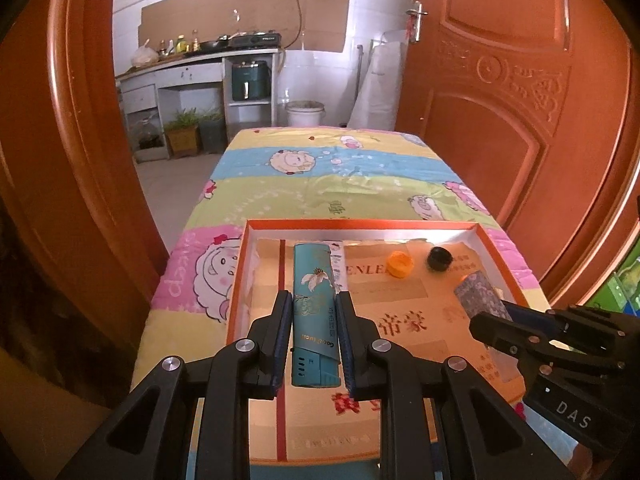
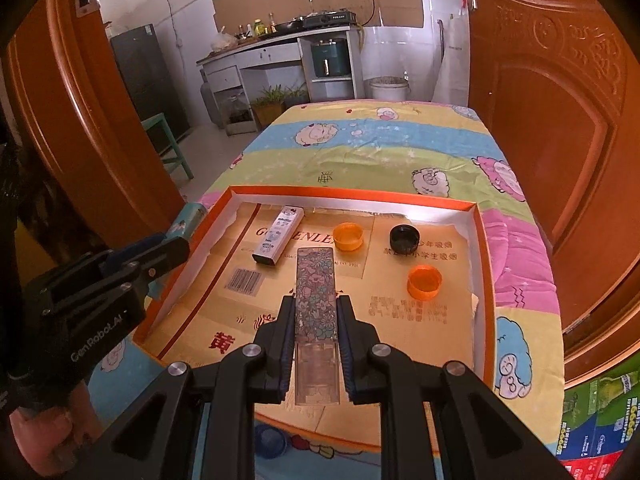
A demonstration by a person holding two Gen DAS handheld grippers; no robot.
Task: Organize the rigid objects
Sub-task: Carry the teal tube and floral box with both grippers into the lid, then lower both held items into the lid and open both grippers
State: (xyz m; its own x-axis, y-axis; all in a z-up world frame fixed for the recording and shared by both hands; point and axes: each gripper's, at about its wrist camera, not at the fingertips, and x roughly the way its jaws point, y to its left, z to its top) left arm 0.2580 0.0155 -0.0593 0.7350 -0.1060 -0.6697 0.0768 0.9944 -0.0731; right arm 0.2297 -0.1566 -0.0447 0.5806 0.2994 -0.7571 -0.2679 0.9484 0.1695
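My left gripper (image 1: 314,298) is shut on a teal lighter (image 1: 312,312), which hangs lengthwise over the left part of an orange-rimmed shallow box (image 1: 360,224). My right gripper (image 2: 316,300) is shut on a flower-patterned lighter (image 2: 316,292) over the middle of the same box (image 2: 486,280). On the box floor lie a white lighter (image 2: 279,234), two orange caps (image 2: 349,236) (image 2: 424,282) and a black cap (image 2: 405,239). In the right wrist view the left gripper (image 2: 168,248) shows at the box's left wall.
The box sits on a table under a cartoon-sheep cloth (image 2: 380,148). A blue cap (image 2: 269,440) lies on the cloth by the box's near edge. Orange doors (image 1: 500,120) flank the table. A hand (image 2: 36,432) holds the left gripper's handle.
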